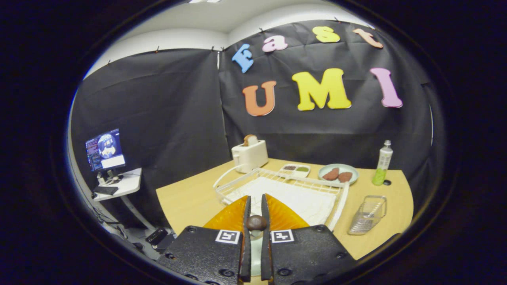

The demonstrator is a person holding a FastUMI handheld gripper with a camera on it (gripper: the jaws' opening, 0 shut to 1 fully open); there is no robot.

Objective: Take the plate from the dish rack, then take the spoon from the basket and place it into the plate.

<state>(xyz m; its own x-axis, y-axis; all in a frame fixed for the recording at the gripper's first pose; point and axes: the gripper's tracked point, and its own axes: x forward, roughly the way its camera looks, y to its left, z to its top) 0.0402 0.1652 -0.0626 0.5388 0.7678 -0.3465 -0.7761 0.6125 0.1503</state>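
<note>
gripper view: the gripper has its fingers drawn narrow, pinching a brown spoon end between them, above the orange plate lying on the table. beyond the fingers stands the white dish rack; the wire basket sits to its right, a toaster far behind.

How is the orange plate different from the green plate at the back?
The orange plate lies under the gripper, beside the dish rack; the green plate sits far beyond it. The orange plate is translucent; the green is opaque and holds two brown pieces. Both are on the table.
</note>
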